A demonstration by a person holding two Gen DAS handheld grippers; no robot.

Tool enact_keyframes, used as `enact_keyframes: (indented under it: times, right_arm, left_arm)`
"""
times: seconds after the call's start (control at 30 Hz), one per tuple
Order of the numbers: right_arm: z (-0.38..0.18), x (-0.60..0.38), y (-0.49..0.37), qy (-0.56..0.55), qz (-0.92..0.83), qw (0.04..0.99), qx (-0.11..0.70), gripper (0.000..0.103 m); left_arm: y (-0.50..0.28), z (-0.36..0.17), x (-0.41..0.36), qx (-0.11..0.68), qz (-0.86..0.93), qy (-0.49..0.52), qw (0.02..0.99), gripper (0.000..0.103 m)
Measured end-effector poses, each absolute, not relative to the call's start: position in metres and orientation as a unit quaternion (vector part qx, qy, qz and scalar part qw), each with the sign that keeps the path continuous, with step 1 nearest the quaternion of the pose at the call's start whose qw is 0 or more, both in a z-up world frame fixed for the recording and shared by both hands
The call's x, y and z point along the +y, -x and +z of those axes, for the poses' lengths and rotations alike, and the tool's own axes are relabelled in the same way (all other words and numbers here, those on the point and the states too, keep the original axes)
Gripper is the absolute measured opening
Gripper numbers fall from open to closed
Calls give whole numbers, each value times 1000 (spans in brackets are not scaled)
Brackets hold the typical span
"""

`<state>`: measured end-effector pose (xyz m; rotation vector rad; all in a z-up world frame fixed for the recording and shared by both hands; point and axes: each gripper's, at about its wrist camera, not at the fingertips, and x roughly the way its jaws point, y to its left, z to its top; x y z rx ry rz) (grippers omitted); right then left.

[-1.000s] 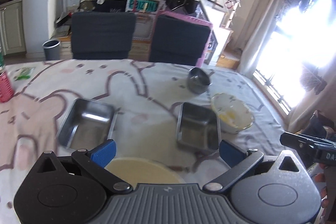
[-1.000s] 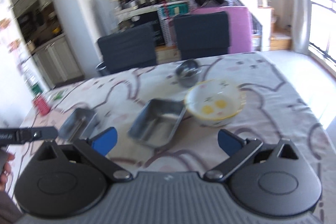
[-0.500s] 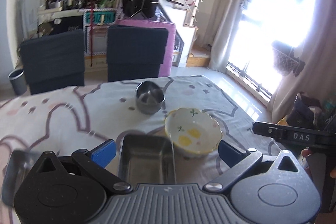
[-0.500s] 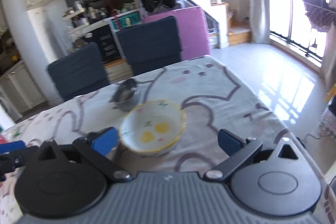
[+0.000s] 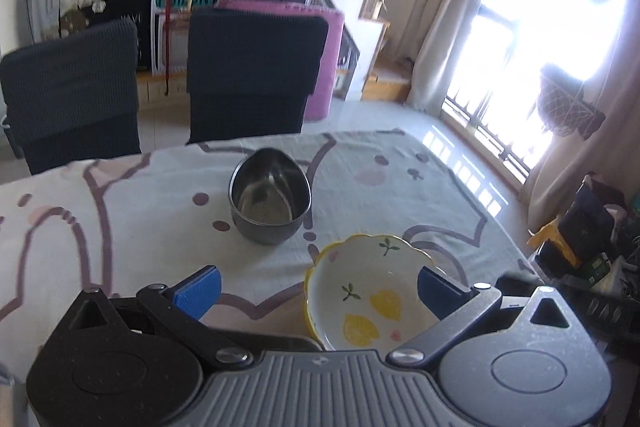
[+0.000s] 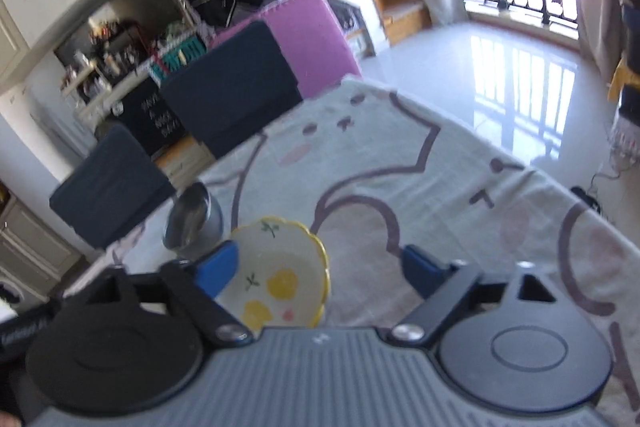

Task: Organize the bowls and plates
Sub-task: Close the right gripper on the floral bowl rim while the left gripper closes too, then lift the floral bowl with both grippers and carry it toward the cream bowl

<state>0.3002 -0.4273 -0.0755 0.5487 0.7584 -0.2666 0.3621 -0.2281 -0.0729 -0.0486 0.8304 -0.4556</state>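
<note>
A white ceramic bowl (image 5: pixel 368 291) with a yellow rim and lemon print sits on the patterned tablecloth (image 5: pixel 120 219). It lies between the blue fingers of my left gripper (image 5: pixel 316 291), close to the right one, and that gripper is open. A steel bowl (image 5: pixel 270 203) stands just behind it. In the right wrist view the ceramic bowl (image 6: pixel 280 275) is low and left of centre, and the steel bowl (image 6: pixel 196 223) is beyond it. My right gripper (image 6: pixel 320 269) has its jaws closing. Its left finger overlaps the bowl's left rim, while the right finger is well apart from it.
Two dark chairs (image 5: pixel 248 75) stand at the table's far side. The table's right edge (image 6: pixel 560 183) drops to a shiny floor. Bags (image 5: pixel 588 227) sit on the floor by the bright window. A strip of steel tray rim (image 5: pixel 280 341) peeks above my left gripper's body.
Both views have swung to the right and come closer to the ceramic bowl. The steel trays have slid out of sight. The right gripper's fingers stand closer together, and its view has rolled.
</note>
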Motion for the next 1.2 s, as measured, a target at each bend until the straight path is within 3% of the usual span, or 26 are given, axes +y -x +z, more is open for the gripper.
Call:
enact_keyframes:
  times: [0.03,0.17,0.37,0.43,0.77,0.83,0.9,1.0,1.13,1.2]
  right_arm:
    - [-82,-428,-305,-265,-128,878,379,79]
    - [-107,-431,-320,-284,-125,853,420,49]
    - [-125,-414,-339,-268,-96,847,449,34]
    - [-125,-409,-343,-242,-122,844,463,10]
    - [-128,-441,-336,-305,-121,826,457,8]
    - [-128,-449,-332,-309,-124,826,455,7]
    - [-128,-455,-328,-316,-121,824,454,7]
    - [-129,-457,-326,-306,-102,831,453,7]
    - [-128,-455,-324,-291,-94,841,446,7]
    - [-127,-452,-324,-285,-98,845,443,8]
  left_arm:
    - [-368,-77,-231,406,-216,24,888,103]
    - [-388,-97,-240,452,-196,18,870,103]
    - [-401,-112,-250,478,-192,-37,856,103]
    - [-402,-114,-251,475,-191,-47,857,103]
    - [-384,-102,-252,412,-254,-30,875,102]
    - [-385,-103,-254,423,-263,-14,867,95]
    - [-386,-106,-259,442,-266,-8,857,75]
    - [-386,-115,-267,477,-263,-16,838,59]
    - [-385,-126,-273,490,-250,-29,834,51]
    - [-385,-131,-275,495,-249,-25,832,41]
